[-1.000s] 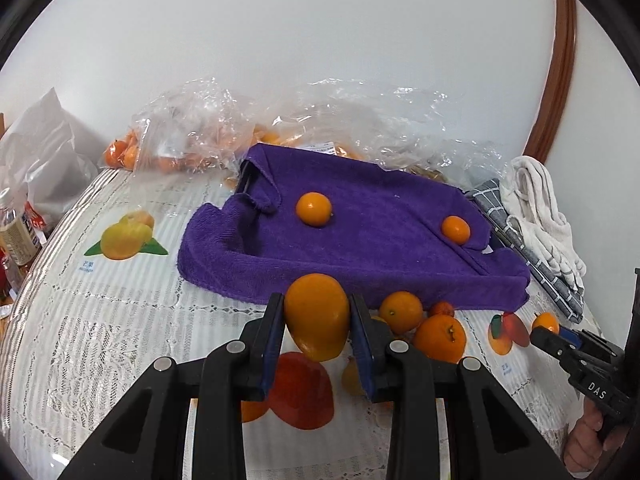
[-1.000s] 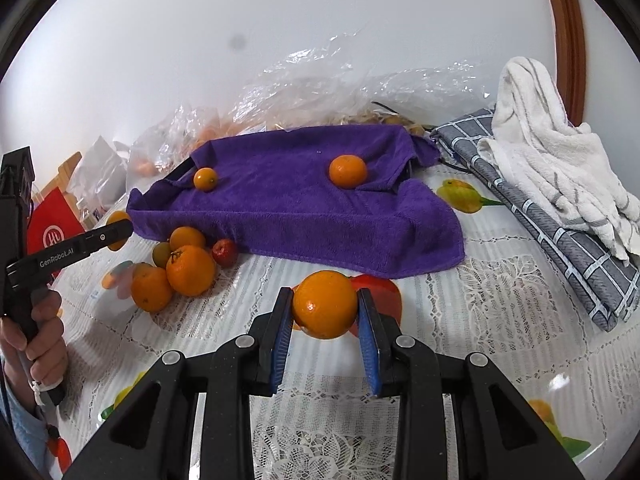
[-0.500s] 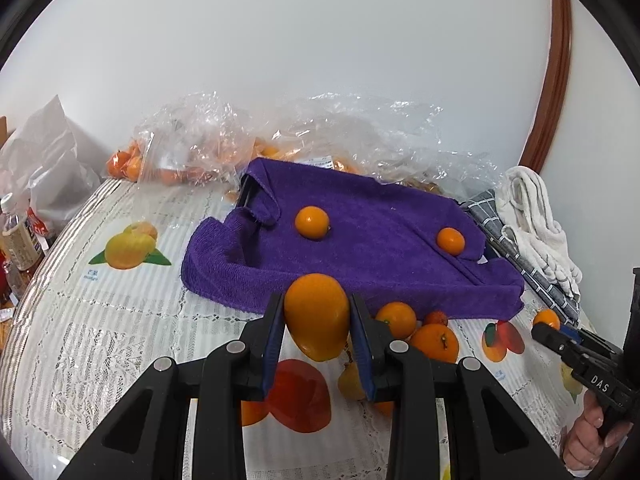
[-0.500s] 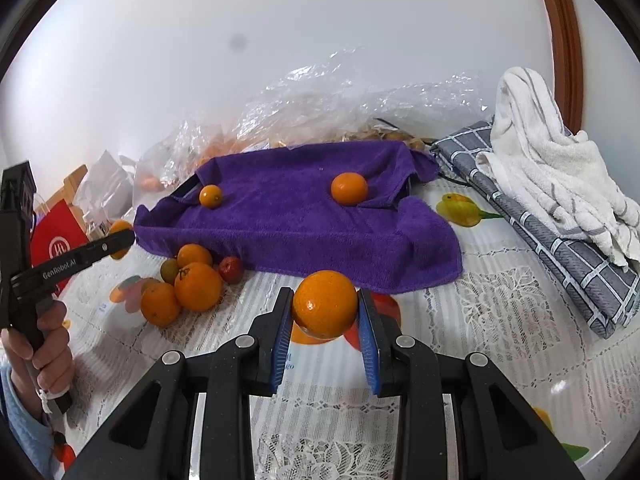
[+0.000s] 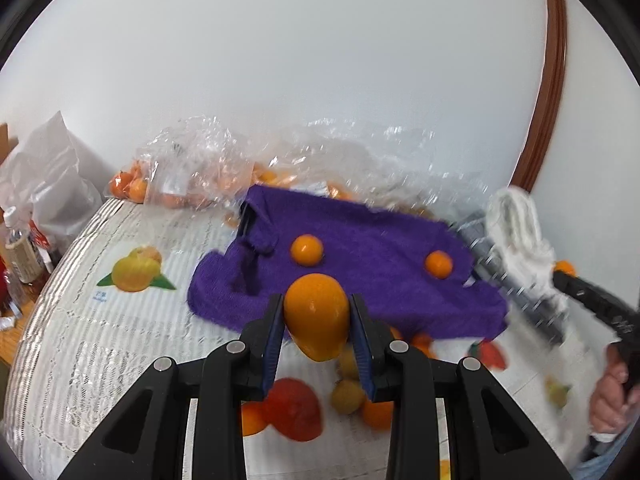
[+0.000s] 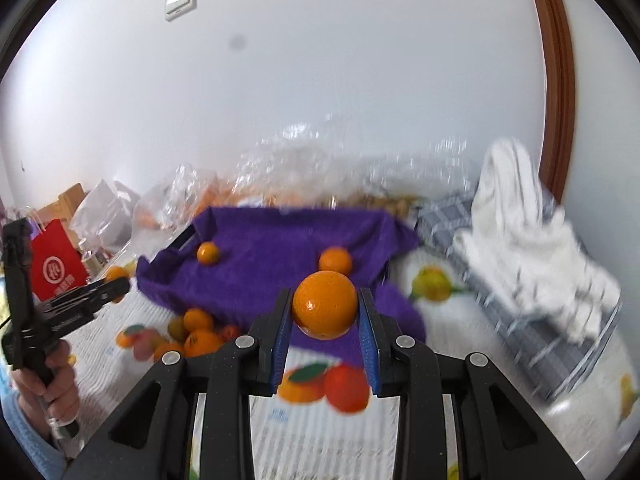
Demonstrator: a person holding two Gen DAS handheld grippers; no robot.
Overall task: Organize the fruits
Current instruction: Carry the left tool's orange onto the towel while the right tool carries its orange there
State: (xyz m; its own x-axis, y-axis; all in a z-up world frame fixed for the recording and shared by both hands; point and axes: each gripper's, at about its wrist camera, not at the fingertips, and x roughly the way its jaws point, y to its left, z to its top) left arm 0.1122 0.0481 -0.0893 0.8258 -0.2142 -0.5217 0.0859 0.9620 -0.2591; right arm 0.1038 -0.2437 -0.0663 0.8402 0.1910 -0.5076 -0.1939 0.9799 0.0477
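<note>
Purple towel (image 5: 360, 280): we see it spread toward the surface's far edge, two small oranges (image 5: 307, 250) resting on it. Left gripper (image 5: 317, 322): jaws clamped on an egg-shaped orange fruit (image 5: 316, 314). Right gripper (image 6: 325, 316): jaws clamped on a round orange (image 6: 325, 310).

This is a home room. A tabletop (image 5: 80, 344) wears a lace cloth printed with fruit, against a plain white wall with a light switch (image 6: 181, 0) and wooden door frame (image 6: 556, 80). Folded towels (image 6: 532, 248), crumpled plastic bags (image 5: 192, 168) and a red shopping bag (image 6: 56, 264) lie around.
</note>
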